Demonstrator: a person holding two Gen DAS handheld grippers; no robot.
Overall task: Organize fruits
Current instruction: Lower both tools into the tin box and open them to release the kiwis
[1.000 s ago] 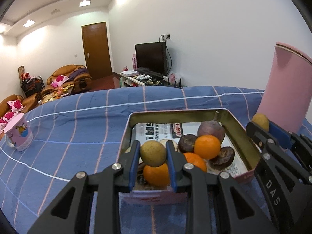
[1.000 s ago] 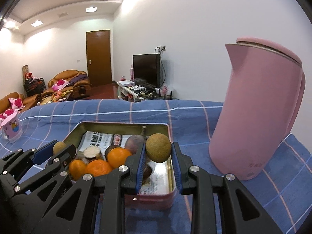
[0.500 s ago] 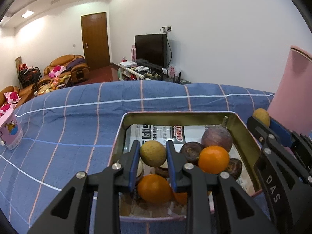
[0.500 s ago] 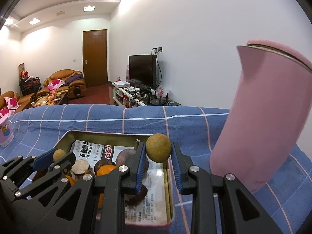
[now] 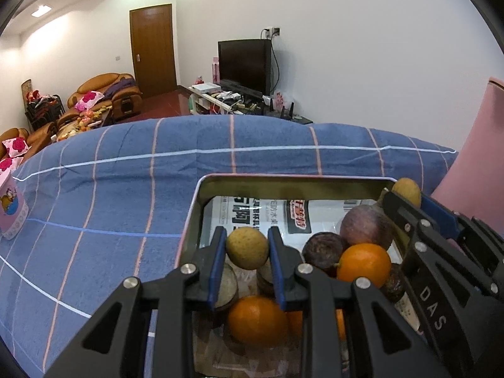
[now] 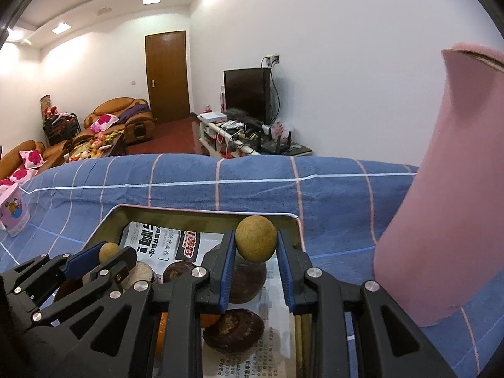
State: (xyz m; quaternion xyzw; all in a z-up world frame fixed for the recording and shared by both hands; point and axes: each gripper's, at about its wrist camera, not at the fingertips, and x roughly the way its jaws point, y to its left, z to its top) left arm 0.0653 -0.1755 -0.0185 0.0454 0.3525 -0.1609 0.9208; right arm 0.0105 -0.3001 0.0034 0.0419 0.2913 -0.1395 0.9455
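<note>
Left gripper: clamped on a tan round fruit, over the tin.
Right gripper: clamped on a second tan fruit, over the tin's right rim.
Tin contents: oranges, dark fruits, newspaper lining.

Pink jug right of the grippers cut off by frame edge; newspaper print beneath fruit unreadable.

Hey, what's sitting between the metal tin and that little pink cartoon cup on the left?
Nothing: in the left wrist view only bare blue checked cloth lies between the tin and the pink cup.
</note>
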